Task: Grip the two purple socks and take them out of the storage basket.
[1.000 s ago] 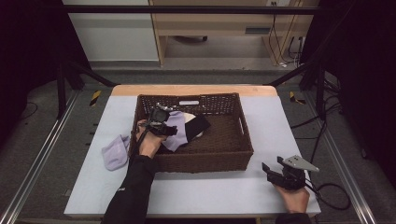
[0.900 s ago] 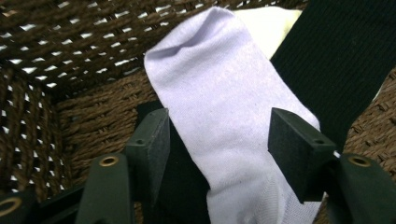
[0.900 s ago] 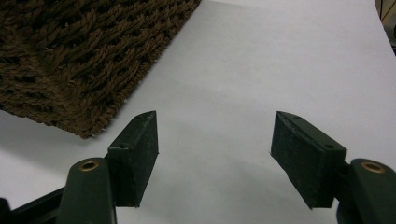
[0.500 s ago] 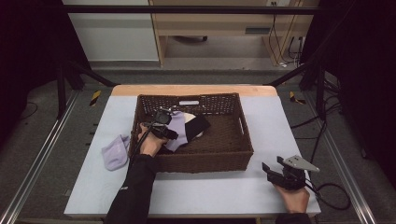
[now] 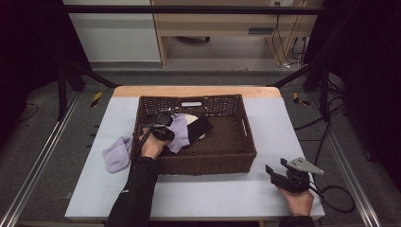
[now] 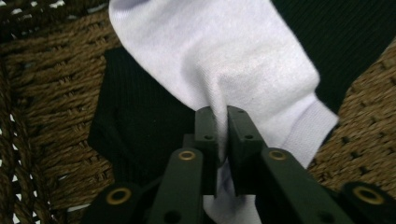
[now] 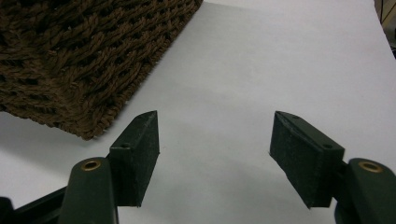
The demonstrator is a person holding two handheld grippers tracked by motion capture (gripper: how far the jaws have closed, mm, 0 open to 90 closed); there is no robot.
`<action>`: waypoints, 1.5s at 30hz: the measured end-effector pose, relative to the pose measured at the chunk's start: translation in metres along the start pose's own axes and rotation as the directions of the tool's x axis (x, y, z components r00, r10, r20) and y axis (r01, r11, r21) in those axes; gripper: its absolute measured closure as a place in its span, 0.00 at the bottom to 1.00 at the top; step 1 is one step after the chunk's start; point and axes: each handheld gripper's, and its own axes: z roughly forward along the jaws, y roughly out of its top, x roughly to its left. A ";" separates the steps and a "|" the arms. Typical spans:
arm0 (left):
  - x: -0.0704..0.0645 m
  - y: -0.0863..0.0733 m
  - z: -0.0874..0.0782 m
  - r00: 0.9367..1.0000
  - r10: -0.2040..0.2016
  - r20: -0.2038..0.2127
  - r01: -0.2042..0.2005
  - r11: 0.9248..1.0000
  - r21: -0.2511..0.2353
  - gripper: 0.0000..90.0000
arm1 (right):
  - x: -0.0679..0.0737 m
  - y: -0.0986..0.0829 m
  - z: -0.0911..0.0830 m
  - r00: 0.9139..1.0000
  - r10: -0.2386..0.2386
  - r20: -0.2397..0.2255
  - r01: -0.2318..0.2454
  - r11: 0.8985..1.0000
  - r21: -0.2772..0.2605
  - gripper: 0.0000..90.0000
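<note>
The left tongs (image 6: 222, 135) pinched a lavender sock (image 5: 180, 130) inside the basket (image 5: 246, 142) at nine o'clock, its mate (image 5: 116, 154) waited on the bench (image 5: 213, 196), and the right tongs (image 7: 215, 149) sat spread, so pairing looked half done.

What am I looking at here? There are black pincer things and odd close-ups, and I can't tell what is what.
No robot here: a person at a table holds a hand tool with two black jaws in each hand. The wide picture comes from a camera above the table. The two close-ups come from small cameras riding on the tools, looking along their jaws. On the table stand a brown woven basket and, left of it, a pale purple sock. The left gripper is inside the basket, its jaws shut on another pale sock that lies over dark cloth. The right gripper waits near the basket's corner, open and holding nothing.
</note>
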 end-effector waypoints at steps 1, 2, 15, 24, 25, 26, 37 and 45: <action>0.000 0.000 -0.001 1.000 0.001 0.003 -0.001 1.000 -0.011 0.93 | 0.000 0.000 0.000 1.000 -0.005 0.003 0.005 1.000 -0.002 0.37; 0.000 0.000 -0.003 1.000 0.000 0.001 0.000 1.000 -0.026 0.94 | 0.000 0.000 0.000 1.000 -0.004 0.003 0.004 1.000 -0.002 0.37; 0.001 -0.006 -0.027 1.000 -0.005 0.001 0.005 0.956 -0.294 0.95 | 0.000 0.000 0.000 1.000 -0.003 0.004 0.003 1.000 0.000 0.37; 0.004 -0.011 -0.040 1.000 -0.018 0.023 0.026 0.900 -0.435 0.95 | 0.000 0.000 0.000 1.000 -0.003 0.003 0.003 1.000 0.002 0.37; 0.005 -0.012 -0.042 0.999 -0.021 0.036 0.035 0.888 -0.459 0.95 | 0.000 0.000 0.000 1.000 -0.003 0.003 0.003 1.000 0.001 0.37; 0.005 -0.012 -0.042 0.999 -0.021 0.036 0.035 0.888 -0.459 0.95 | 0.000 0.000 0.000 1.000 -0.006 0.005 0.006 1.000 0.001 0.37; 0.004 -0.009 -0.038 1.000 -0.011 0.027 0.020 0.916 -0.400 0.95 | 0.000 0.000 0.001 1.000 -0.010 0.004 0.010 1.000 0.003 0.37; 0.003 -0.007 -0.029 1.000 -0.007 -0.020 0.000 0.947 -0.320 0.86 | 0.000 -0.001 0.000 1.000 -0.010 0.001 0.010 1.000 0.005 0.37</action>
